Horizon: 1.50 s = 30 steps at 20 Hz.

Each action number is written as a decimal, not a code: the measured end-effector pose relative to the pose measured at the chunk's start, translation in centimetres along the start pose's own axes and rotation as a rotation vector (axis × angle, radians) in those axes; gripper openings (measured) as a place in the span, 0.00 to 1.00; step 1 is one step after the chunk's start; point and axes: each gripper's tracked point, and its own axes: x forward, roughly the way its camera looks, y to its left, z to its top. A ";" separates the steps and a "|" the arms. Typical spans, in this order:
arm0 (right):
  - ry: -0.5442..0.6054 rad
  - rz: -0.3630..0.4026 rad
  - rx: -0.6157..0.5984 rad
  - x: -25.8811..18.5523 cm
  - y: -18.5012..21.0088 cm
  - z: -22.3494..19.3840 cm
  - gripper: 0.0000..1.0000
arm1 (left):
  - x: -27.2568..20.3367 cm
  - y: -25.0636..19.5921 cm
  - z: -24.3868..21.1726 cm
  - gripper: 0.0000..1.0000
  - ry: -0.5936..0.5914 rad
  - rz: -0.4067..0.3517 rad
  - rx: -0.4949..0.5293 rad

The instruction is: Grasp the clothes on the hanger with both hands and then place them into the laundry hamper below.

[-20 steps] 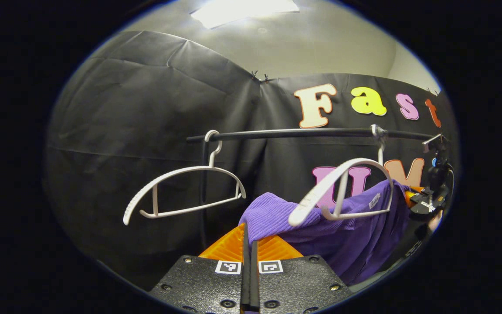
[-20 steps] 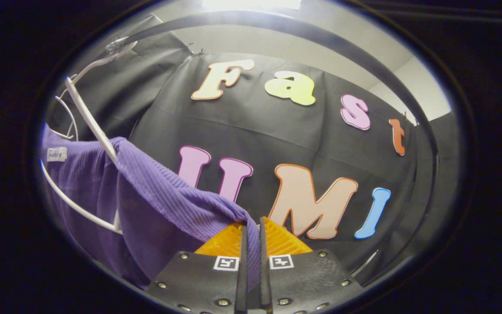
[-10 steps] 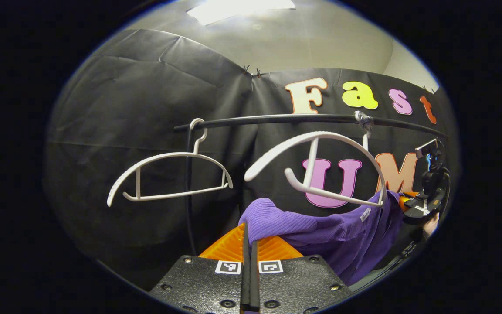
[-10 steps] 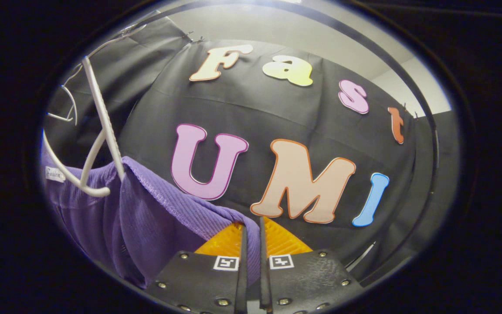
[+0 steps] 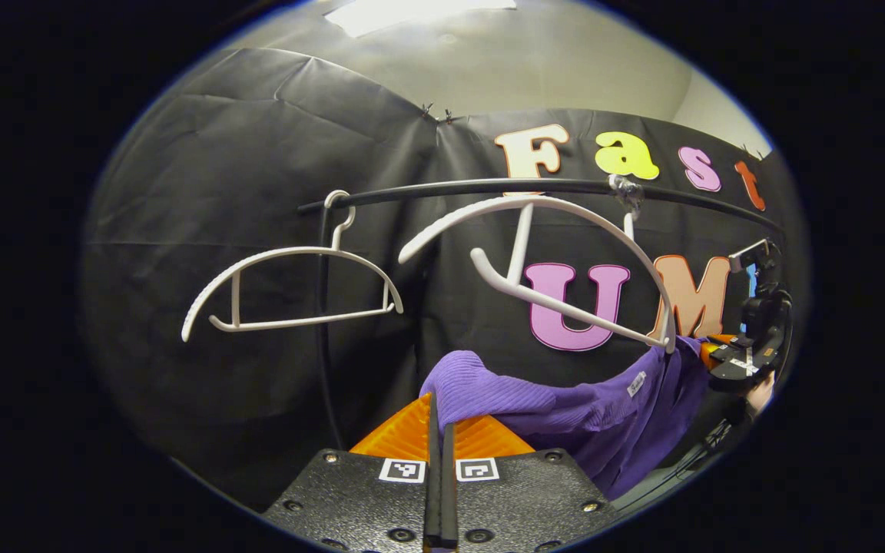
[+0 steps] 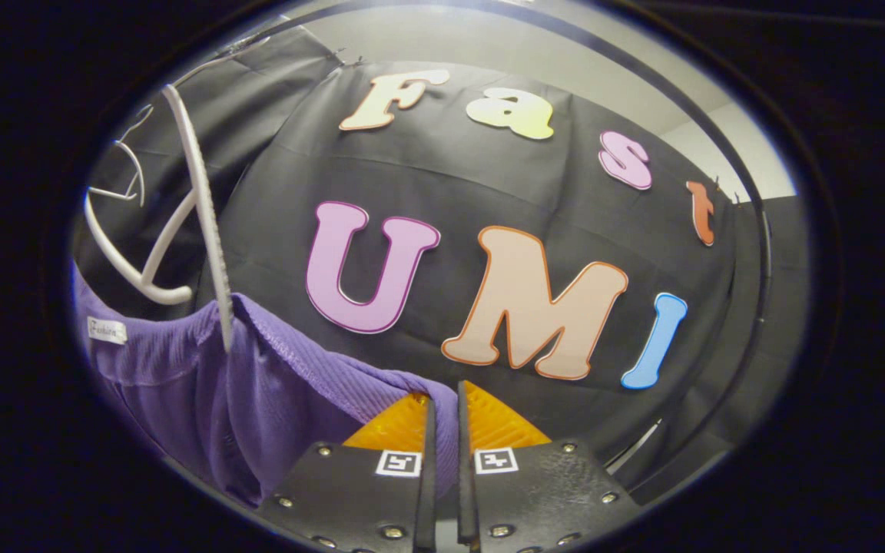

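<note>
Left gripper view, lower centre: my left gripper (image 5: 440, 430) is clamped on one shoulder of the purple top (image 5: 565, 415), cloth bunched over the closed fingertips. Right gripper view, lower centre: my right gripper (image 6: 442, 422) pinches the other shoulder, a fold running down between its 2 fingers. The top sags as a slack sling between both grips, lower centre to right in the left gripper view, lower left in the right gripper view. Its right edge is still snagged on the tip of the white hanger (image 5: 550, 253), which swings tilted from the rail (image 5: 488, 188); a 2nd hanger (image 5: 289, 284) hangs bare at centre left. I judge the ribbed knit light, limp and stretchy, not fragile: it will drape and may slip, so hold at thick shoulder seams. The hamper lies below.
</note>
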 end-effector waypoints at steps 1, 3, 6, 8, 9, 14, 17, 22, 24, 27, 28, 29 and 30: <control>0.008 0.010 0.004 -0.2 0.2 -0.4 0.11 | 0.0 -0.3 -0.2 0.01 0.005 -0.006 0.002; 0.025 0.027 0.019 -0.8 0.6 -1.3 0.11 | -0.1 -0.8 -0.5 0.01 0.013 -0.018 0.008; 0.050 0.073 0.008 -2.1 2.4 -2.6 0.11 | -0.3 -1.7 -1.5 0.00 0.036 -0.042 0.025; 0.053 0.106 0.004 -3.1 3.6 -3.2 0.11 | -0.5 -2.3 -2.2 0.01 0.055 -0.060 0.039; 0.057 0.122 0.006 -3.5 4.4 -3.3 0.11 | -0.5 -2.7 -2.7 0.01 0.065 -0.073 0.039; 0.066 0.198 0.009 -5.8 7.5 -3.5 0.11 | -0.1 -5.1 -5.1 0.00 0.112 -0.146 0.052; 0.074 0.239 0.007 -7.0 9.3 -4.0 0.11 | 0.2 -6.8 -6.8 0.00 0.143 -0.201 0.072; 0.120 0.285 -0.006 -8.8 11.1 -6.1 0.11 | 1.1 -9.6 -9.7 0.00 0.192 -0.301 0.089; 0.143 0.299 -0.001 -9.5 11.8 -7.0 0.11 | 1.5 -10.7 -11.1 0.00 0.216 -0.339 0.099; 0.173 0.314 -0.001 -10.7 12.4 -8.3 0.11 | 2.1 -12.3 -12.8 0.01 0.252 -0.393 0.106; 0.184 0.319 0.002 -11.0 12.7 -8.7 0.11 | 2.6 -12.8 -12.9 0.01 0.266 -0.408 0.108; 0.196 0.324 0.004 -11.4 12.8 -9.2 0.11 | 3.1 -13.6 -13.1 0.00 0.279 -0.422 0.111; 0.210 0.330 0.005 -11.7 13.1 -9.7 0.11 | 3.5 -14.4 -13.7 0.01 0.292 -0.435 0.112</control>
